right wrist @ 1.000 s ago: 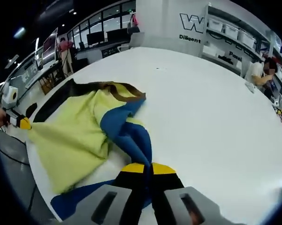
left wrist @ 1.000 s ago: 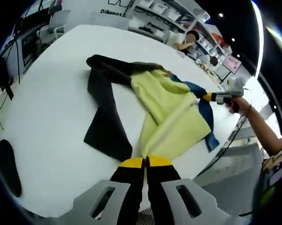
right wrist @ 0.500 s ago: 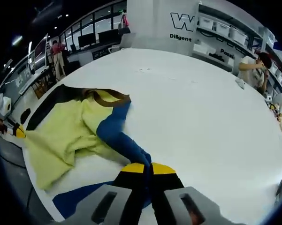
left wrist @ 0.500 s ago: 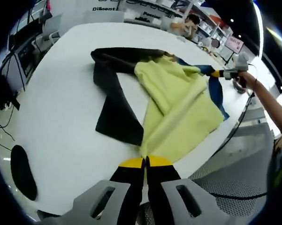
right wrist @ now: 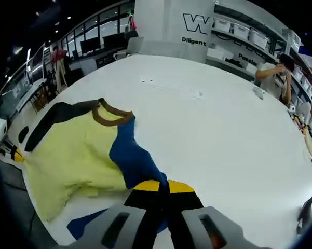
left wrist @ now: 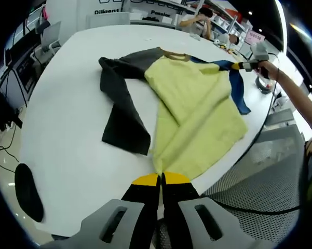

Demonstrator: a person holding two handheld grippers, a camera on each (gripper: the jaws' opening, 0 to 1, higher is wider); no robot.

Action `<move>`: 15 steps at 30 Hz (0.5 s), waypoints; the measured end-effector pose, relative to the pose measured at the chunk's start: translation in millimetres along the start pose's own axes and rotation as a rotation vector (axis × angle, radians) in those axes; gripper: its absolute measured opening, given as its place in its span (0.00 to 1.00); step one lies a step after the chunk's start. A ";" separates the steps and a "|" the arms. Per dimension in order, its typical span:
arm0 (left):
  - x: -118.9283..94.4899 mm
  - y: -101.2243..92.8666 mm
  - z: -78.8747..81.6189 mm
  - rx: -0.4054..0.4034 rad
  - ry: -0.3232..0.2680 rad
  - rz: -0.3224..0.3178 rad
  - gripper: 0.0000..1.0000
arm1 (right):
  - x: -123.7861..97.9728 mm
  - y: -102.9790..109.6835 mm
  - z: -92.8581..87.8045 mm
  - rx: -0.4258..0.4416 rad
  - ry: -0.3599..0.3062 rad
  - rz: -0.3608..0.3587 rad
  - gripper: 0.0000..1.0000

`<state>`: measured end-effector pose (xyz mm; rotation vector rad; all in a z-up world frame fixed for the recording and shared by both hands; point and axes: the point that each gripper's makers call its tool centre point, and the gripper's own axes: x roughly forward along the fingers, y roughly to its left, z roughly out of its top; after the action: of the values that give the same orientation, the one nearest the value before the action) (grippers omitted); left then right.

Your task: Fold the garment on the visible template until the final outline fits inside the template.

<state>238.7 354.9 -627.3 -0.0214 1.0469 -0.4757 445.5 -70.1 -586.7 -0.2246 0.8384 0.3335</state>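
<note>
Garment (left wrist: 192, 114) stretched between left tool (left wrist: 161, 181) and right tool (right wrist: 159, 187).

Each pair of tongs — left (left wrist: 161, 179) and right (right wrist: 162, 185) — had black jaws capped with yellow tips, rising from pale grey slotted brackets. The person's hand (left wrist: 265, 67) gripped a grey handle — forearm bare, no sleeve.
</note>
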 end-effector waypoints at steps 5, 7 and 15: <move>-1.1 -5.0 2.6 0.022 0.005 -0.001 0.00 | 6.1 1.6 7.9 -0.011 0.009 -0.009 0.00; -0.3 -6.9 2.5 0.030 0.012 -0.007 0.00 | 6.9 7.7 9.3 -0.019 0.008 0.004 0.00; 4.0 -17.6 1.2 0.058 0.038 -0.043 0.00 | 8.0 24.2 16.2 -0.013 -0.009 0.032 0.00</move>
<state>234.9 337.3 -625.8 0.0164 1.0714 -0.5466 452.5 -40.9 -583.8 -0.2217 0.8317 0.3694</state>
